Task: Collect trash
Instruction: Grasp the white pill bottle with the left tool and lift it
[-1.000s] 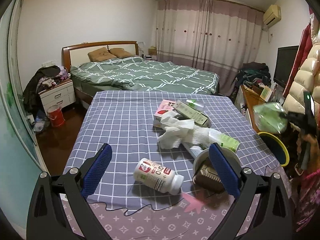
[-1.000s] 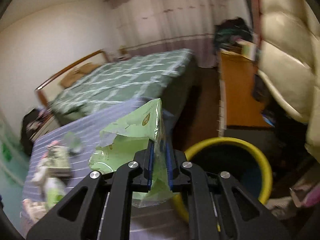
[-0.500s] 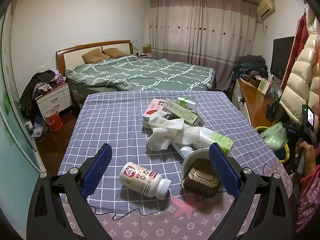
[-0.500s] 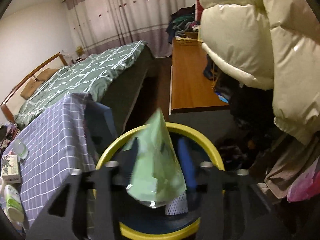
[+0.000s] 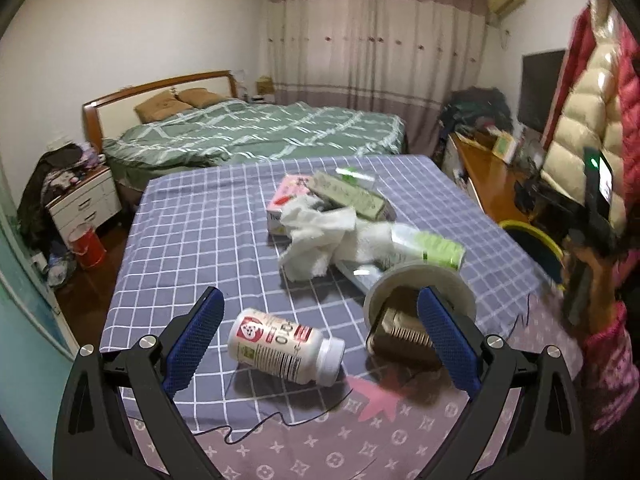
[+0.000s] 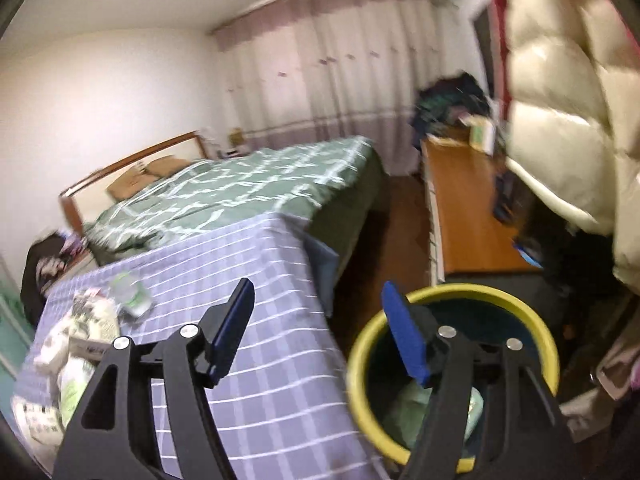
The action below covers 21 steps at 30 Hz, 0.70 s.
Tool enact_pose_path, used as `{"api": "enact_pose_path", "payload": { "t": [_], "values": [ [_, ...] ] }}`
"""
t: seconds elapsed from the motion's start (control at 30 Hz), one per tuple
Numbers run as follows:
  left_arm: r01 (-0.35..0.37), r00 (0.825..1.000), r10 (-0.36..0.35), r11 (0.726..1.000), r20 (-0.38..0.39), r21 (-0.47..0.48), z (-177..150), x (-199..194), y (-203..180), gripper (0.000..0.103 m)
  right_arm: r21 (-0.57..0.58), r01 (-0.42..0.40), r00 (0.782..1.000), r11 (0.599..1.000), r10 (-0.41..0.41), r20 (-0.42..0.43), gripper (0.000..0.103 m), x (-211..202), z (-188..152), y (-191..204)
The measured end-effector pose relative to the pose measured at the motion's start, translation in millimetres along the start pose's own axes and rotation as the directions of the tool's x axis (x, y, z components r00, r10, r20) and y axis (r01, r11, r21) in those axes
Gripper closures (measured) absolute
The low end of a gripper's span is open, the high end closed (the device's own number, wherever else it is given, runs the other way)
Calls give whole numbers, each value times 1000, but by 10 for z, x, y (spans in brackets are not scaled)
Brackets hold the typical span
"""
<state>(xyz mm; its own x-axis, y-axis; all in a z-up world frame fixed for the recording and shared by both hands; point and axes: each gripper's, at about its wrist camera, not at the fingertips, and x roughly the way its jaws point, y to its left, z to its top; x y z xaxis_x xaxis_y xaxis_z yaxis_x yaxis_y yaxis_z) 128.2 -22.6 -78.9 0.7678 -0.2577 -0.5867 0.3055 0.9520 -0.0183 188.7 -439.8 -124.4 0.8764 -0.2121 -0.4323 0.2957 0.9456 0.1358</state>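
My left gripper (image 5: pixel 320 320) is open and empty above the near part of the table (image 5: pixel 192 216). A white bottle (image 5: pixel 286 345) lies on its side between its fingers. A bowl holding a brown packet (image 5: pixel 404 320), crumpled white tissue (image 5: pixel 324 232), boxes (image 5: pixel 348 196) and a green packet (image 5: pixel 436 246) lie further back. My right gripper (image 6: pixel 320 316) is open and empty beside the table's right edge, over the yellow-rimmed bin (image 6: pixel 356 364). A green bag (image 6: pixel 412 404) lies inside the bin. The bin rim also shows in the left wrist view (image 5: pixel 528 230).
A bed (image 5: pixel 260 132) stands behind the table. A wooden desk (image 6: pixel 464 216) and hanging puffer coats (image 6: pixel 560 112) are right of the bin. A nightstand (image 5: pixel 86 200) and red bucket (image 5: pixel 86 244) stand at the far left. A thin black cable (image 5: pixel 260 428) lies on the near tablecloth.
My right gripper has opened and let the green bag fall into the bin, then swung up and back toward the table. My left gripper has hardly moved.
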Motion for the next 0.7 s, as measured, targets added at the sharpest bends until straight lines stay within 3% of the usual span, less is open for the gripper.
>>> {"api": "enact_pose_path", "payload": {
  "t": [0.2,0.37,0.5,0.7],
  "values": [
    [-13,998,20,993,-57,121,-133,162,35,7,-37,19,999,999,-17,44,38,10,-7,58],
    [19,991,5,982,-131,185,-175,375,79,7,-13,27,999,1000,-26,26,37,35,-18,-2],
    [13,983,32,970,-182,243,-240,571,69,7,-7,26,999,1000,-26,21,37,51,-27,-21],
    [40,972,19,970,-235,241,-303,776,143,7,-12,17,1000,1000,-17,7,36,77,-48,-17]
  ]
}}
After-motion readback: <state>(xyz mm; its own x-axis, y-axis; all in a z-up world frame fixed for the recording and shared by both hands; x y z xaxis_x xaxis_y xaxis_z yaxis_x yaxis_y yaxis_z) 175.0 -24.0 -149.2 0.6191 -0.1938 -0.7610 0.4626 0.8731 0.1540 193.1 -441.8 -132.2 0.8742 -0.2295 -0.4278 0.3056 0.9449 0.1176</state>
